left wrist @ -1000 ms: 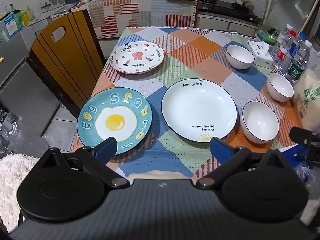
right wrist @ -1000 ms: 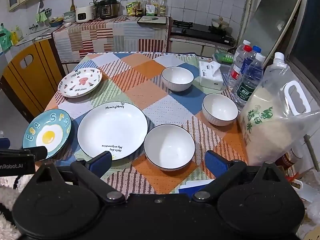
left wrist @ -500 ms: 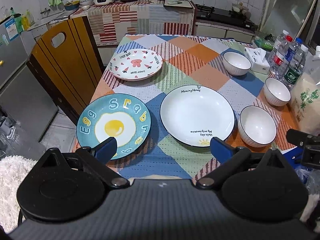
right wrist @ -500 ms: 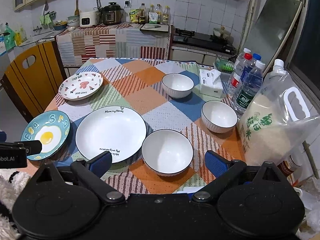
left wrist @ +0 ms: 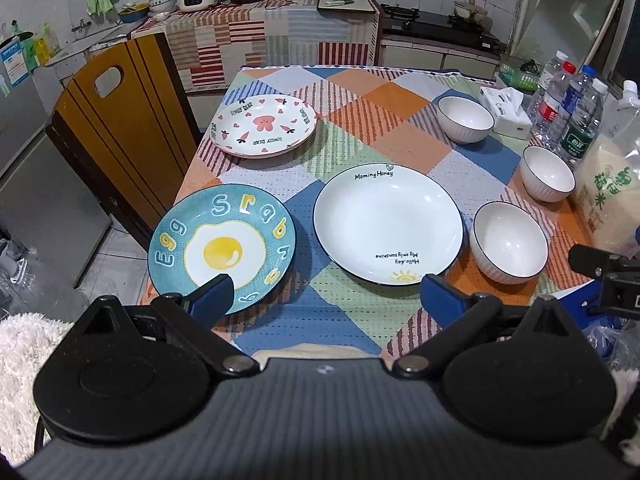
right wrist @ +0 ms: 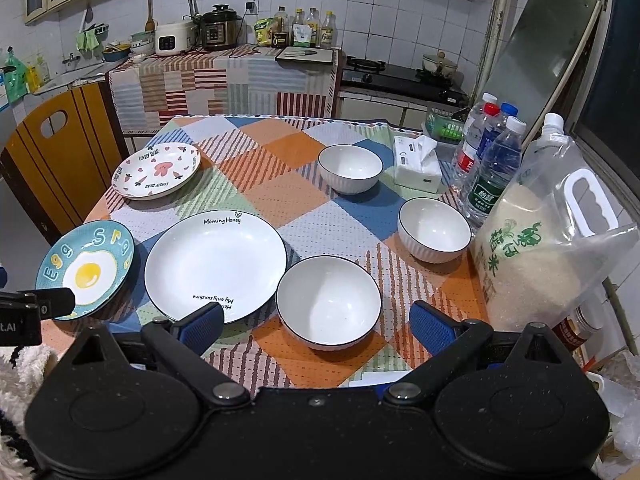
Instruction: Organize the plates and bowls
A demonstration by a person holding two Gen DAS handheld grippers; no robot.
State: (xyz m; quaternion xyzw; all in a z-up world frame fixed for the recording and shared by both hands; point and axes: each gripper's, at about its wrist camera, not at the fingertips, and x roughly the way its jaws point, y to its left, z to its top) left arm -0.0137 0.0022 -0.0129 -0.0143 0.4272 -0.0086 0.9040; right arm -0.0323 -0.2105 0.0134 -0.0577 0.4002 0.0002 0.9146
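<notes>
White glazed ware with dark rims makes up most of what we record on the checked tablecloth (right wrist: 280, 184): a large white plate (right wrist: 216, 264) at the near centre, three white bowls (right wrist: 328, 304) to its right. A blue egg plate (left wrist: 222, 248) and a pink-patterned plate (left wrist: 264, 126) lie left. The left gripper (left wrist: 324, 300) and right gripper (right wrist: 316, 326) hover at the near edge, fingers spread wide, holding and touching nothing

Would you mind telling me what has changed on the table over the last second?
Only the cameras shifted: both the left gripper and right gripper pulled back and rose slightly, so more of the kitchen shows. Both stay open and empty. The egg plate, white plate and nearest bowl have not moved.
</notes>
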